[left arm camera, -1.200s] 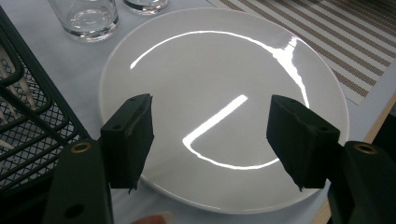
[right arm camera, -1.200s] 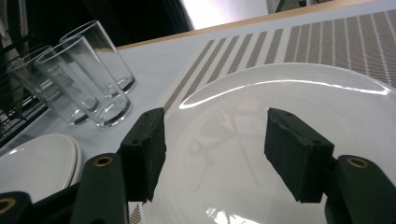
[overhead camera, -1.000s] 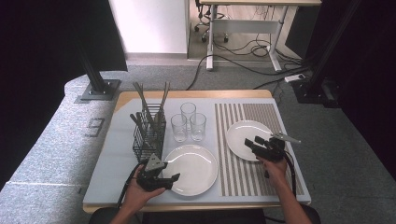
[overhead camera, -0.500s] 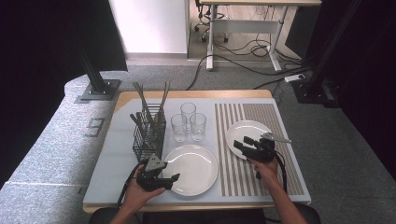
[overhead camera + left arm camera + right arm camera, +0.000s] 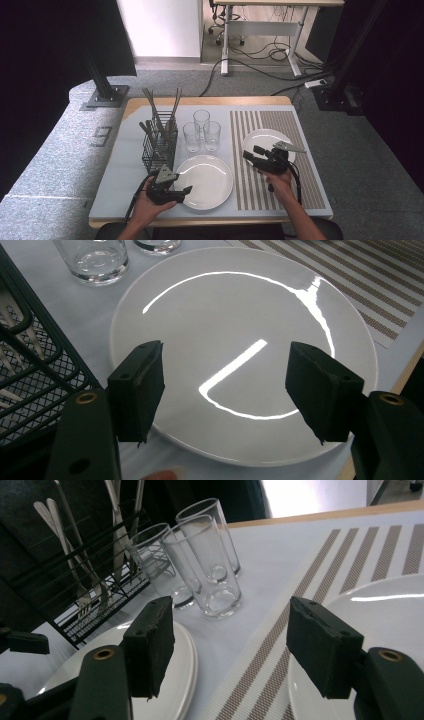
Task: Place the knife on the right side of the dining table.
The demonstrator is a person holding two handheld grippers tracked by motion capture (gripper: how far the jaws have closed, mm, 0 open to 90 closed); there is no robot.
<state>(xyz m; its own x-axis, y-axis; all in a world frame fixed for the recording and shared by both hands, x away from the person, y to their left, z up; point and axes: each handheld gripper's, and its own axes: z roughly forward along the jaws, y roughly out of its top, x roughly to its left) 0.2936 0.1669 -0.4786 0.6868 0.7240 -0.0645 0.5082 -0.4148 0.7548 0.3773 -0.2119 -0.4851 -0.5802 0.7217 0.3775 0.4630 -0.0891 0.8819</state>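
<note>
A white plate [image 5: 205, 180] lies at the front middle of the table, on the pale mat. My left gripper [image 5: 185, 192] rests at that plate's left rim, pointing right. In the left gripper view its jaws [image 5: 225, 390] stand open over the near part of the plate [image 5: 240, 315], with nothing between them. A second white plate [image 5: 265, 137] sits on the striped placemat [image 5: 280, 120]. My right gripper [image 5: 252, 152] hovers beside this plate's left edge, pointing left. It is open and empty [image 5: 230, 645], with that plate [image 5: 380, 625] at its right jaw.
Three clear glasses [image 5: 201, 131] stand in a cluster behind the front plate, also ahead of the right gripper [image 5: 205, 555]. A black wire basket [image 5: 159, 145] with upright cutlery stands at the left. The table's wooden front edge runs just under both hands.
The right gripper has moved left, from over the right plate to its left edge above the stripes. The left gripper has stayed put.
</note>
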